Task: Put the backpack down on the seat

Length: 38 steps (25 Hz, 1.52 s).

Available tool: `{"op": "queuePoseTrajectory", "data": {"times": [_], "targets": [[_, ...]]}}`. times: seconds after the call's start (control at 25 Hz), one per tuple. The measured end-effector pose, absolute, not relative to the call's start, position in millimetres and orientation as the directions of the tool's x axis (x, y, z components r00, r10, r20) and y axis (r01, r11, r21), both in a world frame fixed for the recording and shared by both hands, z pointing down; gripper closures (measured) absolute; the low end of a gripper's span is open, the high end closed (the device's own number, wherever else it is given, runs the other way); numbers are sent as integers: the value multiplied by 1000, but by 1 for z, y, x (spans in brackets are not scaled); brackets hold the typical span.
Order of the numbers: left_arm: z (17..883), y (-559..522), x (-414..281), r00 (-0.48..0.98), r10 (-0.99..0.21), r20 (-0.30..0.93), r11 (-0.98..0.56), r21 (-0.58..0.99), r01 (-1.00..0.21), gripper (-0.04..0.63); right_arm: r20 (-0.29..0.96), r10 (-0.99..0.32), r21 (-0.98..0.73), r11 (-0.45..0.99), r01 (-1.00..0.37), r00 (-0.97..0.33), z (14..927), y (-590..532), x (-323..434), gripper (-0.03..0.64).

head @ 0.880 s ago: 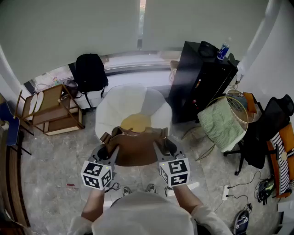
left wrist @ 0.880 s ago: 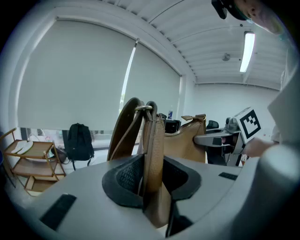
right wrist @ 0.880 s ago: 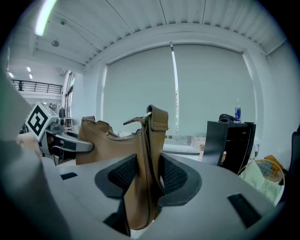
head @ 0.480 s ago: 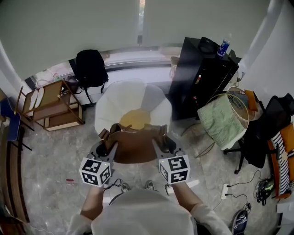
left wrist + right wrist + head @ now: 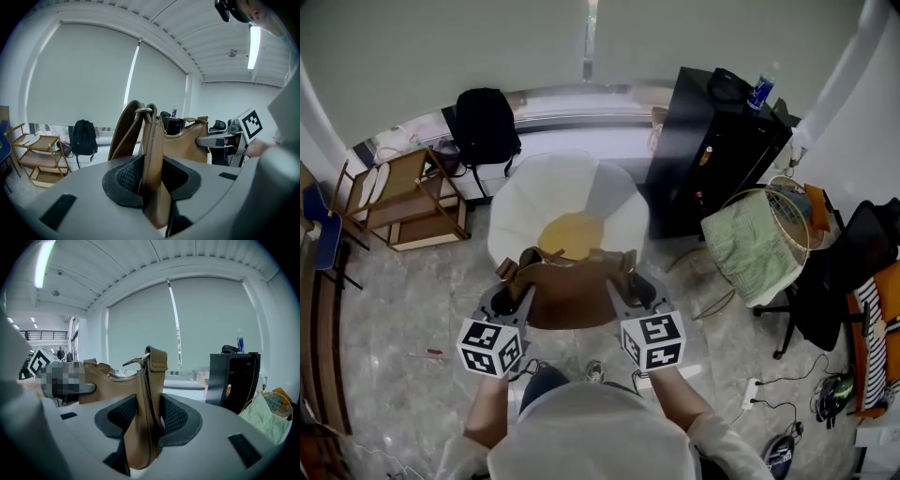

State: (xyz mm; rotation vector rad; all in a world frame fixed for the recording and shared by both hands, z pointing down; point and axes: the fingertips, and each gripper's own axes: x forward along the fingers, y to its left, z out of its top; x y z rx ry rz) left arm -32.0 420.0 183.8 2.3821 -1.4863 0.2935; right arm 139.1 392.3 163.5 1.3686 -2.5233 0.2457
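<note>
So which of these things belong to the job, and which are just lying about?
Job: brown bag, gripped by left tongs and right tongs; white seat.
Lying about: black backpack, wooden shelf, black cabinet, blue bottle, green cloth.

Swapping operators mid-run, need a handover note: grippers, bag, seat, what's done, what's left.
Left gripper: shut on the left end of the brown leather bag.
Right gripper: shut on the bag's right end.
Bag: upright, carried between both grippers at the near edge of the white petal chair. It is not yet down on the yellow seat cushion.
Black backpack: on the floor by the window, not touched by either gripper.
Done: bag picked up and brought to the chair.
Left: move it over the cushion, lower it, open both grippers.
</note>
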Motion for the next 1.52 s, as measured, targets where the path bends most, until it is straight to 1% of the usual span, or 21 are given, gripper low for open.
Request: {"op": "queuePoseTrajectory", "data": {"times": [0.24, 0.48, 0.96, 1.2, 1.52], "targets": [[191, 418, -16, 421, -842, 339, -384, 173, -907, 478, 318, -781, -29, 559, -829, -538, 171, 386, 154, 439], [197, 400, -21, 428, -836, 343, -387, 183, -904, 480, 330, -781, -40, 550, -834, -531, 176, 369, 149, 439], [190, 320, -69, 493, -802, 336, -461, 177, -870, 483, 323, -818, -43, 490, -871, -476, 169, 304, 104, 439], [188, 276, -96, 538, -778, 324, -511, 173, -842, 483, 318, -845, -44, 439, -898, -429, 167, 270, 76, 439], [191, 235, -117, 584, -743, 329, -557, 180, -811, 485, 328, -868, -51, 378, -924, -373, 171, 240, 57, 439]]}}
